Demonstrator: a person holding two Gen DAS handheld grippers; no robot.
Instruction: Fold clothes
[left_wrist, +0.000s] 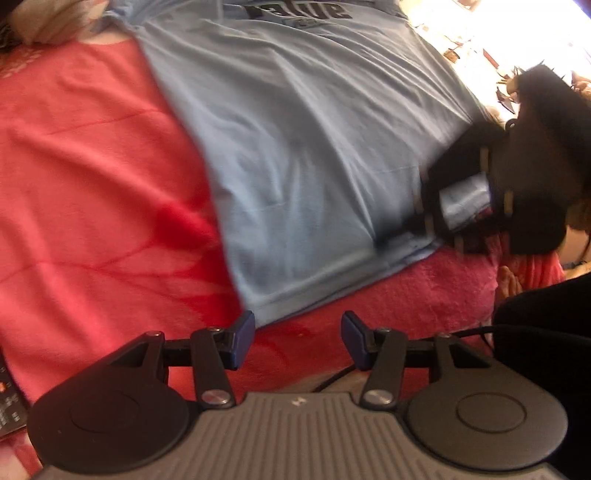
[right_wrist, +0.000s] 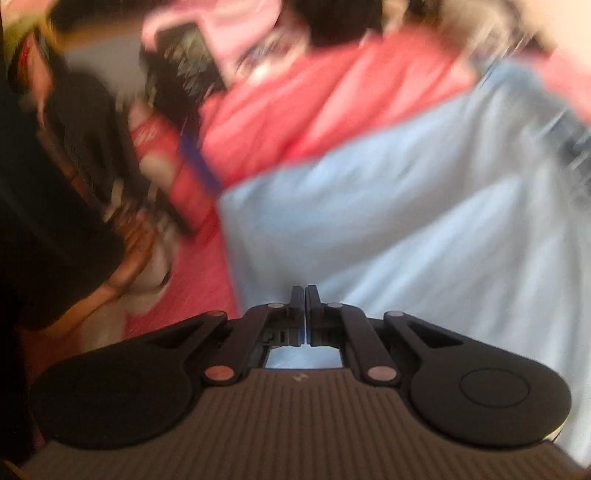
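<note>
On the red bedspread (left_wrist: 92, 166), the right gripper (right_wrist: 305, 295) pinches the blue T-shirt's (left_wrist: 295, 147) four-o'clock hem corner, seemingly to fold it, while the left gripper (left_wrist: 297, 339) gapes empty.

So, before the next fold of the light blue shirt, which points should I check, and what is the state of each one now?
1. Left gripper open and free: ok, jaws apart with nothing between them.
2. Left gripper lined up with the hem corner of the light blue shirt: ok, the corner lies just ahead of it.
3. Right gripper closed on the shirt: ok, jaws together, and the left view shows blue cloth in its grip.
4. Shirt lying flat on the red blanket: ok, only soft wrinkles.
5. Sleeves tucked: cannot tell, they are out of view.
</note>
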